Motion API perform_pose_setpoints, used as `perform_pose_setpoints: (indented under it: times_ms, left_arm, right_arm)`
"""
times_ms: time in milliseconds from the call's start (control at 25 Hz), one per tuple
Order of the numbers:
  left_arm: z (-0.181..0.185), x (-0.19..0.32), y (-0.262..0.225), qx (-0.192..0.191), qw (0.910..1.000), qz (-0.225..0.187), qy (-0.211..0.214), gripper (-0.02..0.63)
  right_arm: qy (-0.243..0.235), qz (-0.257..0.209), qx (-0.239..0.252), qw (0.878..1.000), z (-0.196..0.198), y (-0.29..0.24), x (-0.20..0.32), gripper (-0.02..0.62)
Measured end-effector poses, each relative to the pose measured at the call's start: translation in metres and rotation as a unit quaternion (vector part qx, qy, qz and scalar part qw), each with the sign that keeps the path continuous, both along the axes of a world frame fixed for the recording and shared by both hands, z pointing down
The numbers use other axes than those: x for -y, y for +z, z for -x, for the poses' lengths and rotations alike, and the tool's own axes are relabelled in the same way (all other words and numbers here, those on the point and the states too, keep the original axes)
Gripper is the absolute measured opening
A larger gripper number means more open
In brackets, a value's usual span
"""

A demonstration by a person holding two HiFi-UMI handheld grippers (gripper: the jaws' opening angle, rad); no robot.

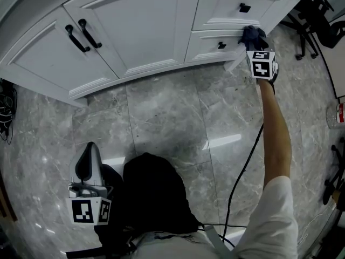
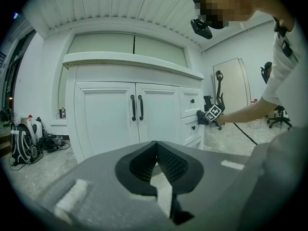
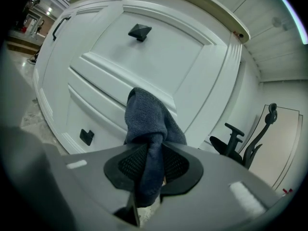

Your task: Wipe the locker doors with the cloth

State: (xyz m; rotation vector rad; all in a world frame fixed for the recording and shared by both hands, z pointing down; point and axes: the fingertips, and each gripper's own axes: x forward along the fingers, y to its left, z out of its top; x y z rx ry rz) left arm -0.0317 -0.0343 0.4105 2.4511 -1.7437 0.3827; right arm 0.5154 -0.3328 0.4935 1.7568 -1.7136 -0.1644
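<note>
The white cabinet has two doors (image 1: pixel 124 31) with black handles (image 1: pixel 83 34) and, to their right, two drawers with black knobs (image 1: pixel 245 7). My right gripper (image 1: pixel 251 42) reaches out at arm's length and is shut on a dark blue cloth (image 1: pixel 253 32). In the right gripper view the cloth (image 3: pixel 147 119) runs between the pads (image 3: pixel 175 165) and its bunched end lies against the rail between the upper drawer (image 3: pixel 159 57) and the lower drawer (image 3: pixel 91 114). My left gripper (image 1: pixel 90 151) hangs low over the floor, away from the cabinet, its jaws shut with nothing in them (image 2: pixel 156 146).
A grey marble floor (image 1: pixel 161 117) runs up to the cabinet base. A black cable (image 1: pixel 242 166) trails from the right gripper. Office chairs (image 1: pixel 318 20) stand at the right, beyond the drawers. Cables (image 1: pixel 6 109) and a backpack (image 2: pixel 21 146) lie left of the cabinet.
</note>
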Motion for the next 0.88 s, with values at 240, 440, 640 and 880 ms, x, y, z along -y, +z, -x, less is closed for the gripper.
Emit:
perform_pose_setpoints:
  times_ms: [240, 440, 640, 880]
  left_arm:
    - [0.001, 0.001, 0.0, 0.0, 1.0, 0.0, 0.001, 0.002]
    - [-0.003, 0.002, 0.005, -0.005, 1.0, 0.002, 0.007, 0.002]
    - [-0.017, 0.004, 0.007, -0.018, 0.9996, 0.0, 0.02, 0.002]
    - [-0.037, 0.011, 0.009, -0.03, 0.9989, -0.004, 0.037, 0.002]
  right_arm:
    - [-0.057, -0.023, -0.013, 0.998, 0.049, 0.006, -0.037, 0.08]
    - [-0.138, -0.028, 0.006, 0.99, 0.128, 0.023, -0.072, 0.08]
    - [-0.193, -0.014, 0.028, 0.981, 0.194, 0.048, -0.078, 0.08]
    - [-0.209, 0.007, 0.04, 0.977, 0.225, 0.082, -0.062, 0.08]
